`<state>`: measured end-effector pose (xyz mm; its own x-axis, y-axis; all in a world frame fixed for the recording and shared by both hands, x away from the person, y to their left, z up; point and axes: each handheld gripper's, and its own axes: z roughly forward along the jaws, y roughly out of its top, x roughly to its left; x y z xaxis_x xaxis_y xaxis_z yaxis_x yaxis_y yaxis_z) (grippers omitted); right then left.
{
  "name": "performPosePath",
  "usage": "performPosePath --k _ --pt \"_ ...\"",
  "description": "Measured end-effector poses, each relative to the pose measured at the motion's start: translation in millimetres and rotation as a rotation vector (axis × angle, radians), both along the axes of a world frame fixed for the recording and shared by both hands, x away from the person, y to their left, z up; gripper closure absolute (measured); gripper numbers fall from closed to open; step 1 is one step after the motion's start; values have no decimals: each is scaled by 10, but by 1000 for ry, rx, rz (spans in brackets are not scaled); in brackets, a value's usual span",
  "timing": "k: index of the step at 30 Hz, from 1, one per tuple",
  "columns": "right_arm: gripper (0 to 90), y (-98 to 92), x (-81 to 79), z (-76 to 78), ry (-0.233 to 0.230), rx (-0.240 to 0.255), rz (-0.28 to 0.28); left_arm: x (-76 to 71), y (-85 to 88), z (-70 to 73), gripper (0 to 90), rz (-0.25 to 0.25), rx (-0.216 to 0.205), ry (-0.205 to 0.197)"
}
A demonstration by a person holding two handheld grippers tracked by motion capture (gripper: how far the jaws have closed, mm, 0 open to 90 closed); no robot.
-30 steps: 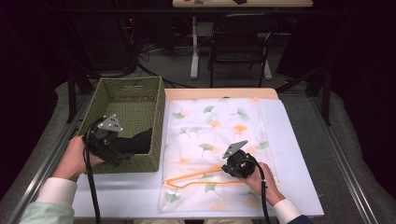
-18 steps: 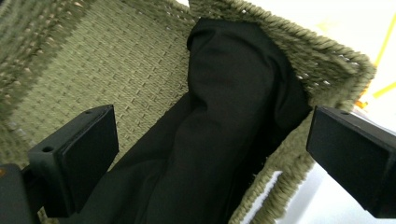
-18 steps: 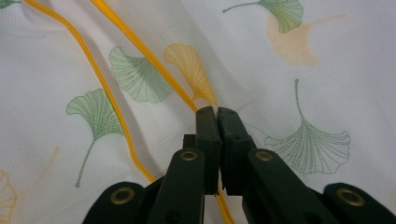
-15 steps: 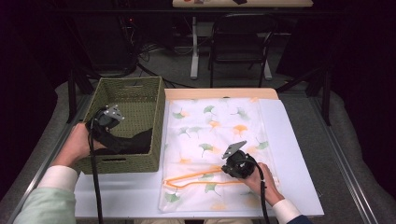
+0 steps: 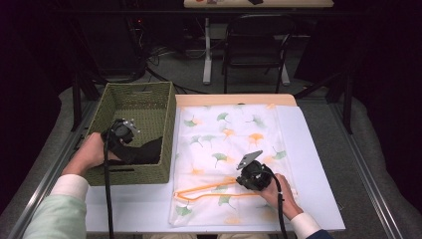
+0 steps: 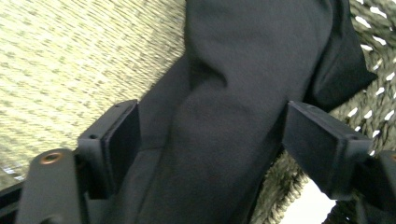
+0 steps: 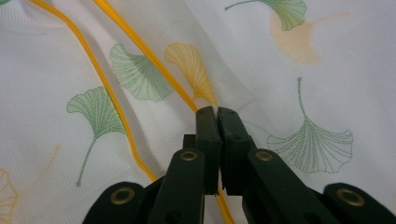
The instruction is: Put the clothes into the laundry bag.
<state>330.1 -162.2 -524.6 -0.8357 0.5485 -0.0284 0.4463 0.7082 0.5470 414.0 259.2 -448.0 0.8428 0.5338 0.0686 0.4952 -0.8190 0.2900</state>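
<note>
Left gripper (image 6: 210, 140), lowered into the woven basket (image 5: 114, 107) since a moment ago, has its jaws closing around, not yet pinching, the black cloth (image 6: 243, 93) lying there, while the right gripper (image 7: 217, 116) stays clamped on the mesh bag's (image 5: 234, 134) orange-edged opening on the bench (image 5: 308, 149), ready for loading.

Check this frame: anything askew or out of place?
One thing: the black cloth lies bunched against the green basket's near right wall, not flat. The left gripper straddles it, its jaws just closing. The leaf-print bag lies flat; the right gripper is shut at its orange edging.
</note>
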Motion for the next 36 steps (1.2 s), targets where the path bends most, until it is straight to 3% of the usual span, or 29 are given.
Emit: performPosePath --k 3,10,12,16,19,22,25,27,31,32,34,36 --pt "880 -4 2 -1 2 0 -2 18 14 -28 295 -4 -22 14" --pt "880 1 -1 3 -2 -7 2 78 47 -141 327 5 -3 99" --pt "880 2 -9 7 3 -6 -8 84 46 -167 390 8 14 96" --pt "880 -2 -2 9 -1 -5 -2 65 39 -183 598 -1 24 62" --pt "881 -4 -4 17 -6 -3 -6 68 54 -168 636 13 23 38" --pt "881 -17 1 42 -11 7 -13 81 70 -149 637 41 18 2" --pt "881 -26 1 54 -14 14 -17 102 87 -162 630 61 7 -6" --pt "881 -23 4 43 -10 11 -13 112 86 -176 596 52 6 16" --pt "880 1 -1 20 -2 0 -12 119 86 -188 418 45 17 26" --pt "881 0 -1 22 -4 -1 -12 130 90 -212 385 46 26 45" --pt "880 -4 -1 24 -3 2 -14 158 104 -252 337 55 44 63" --pt "881 -4 0 23 -2 1 -13 177 115 -291 343 54 30 81"
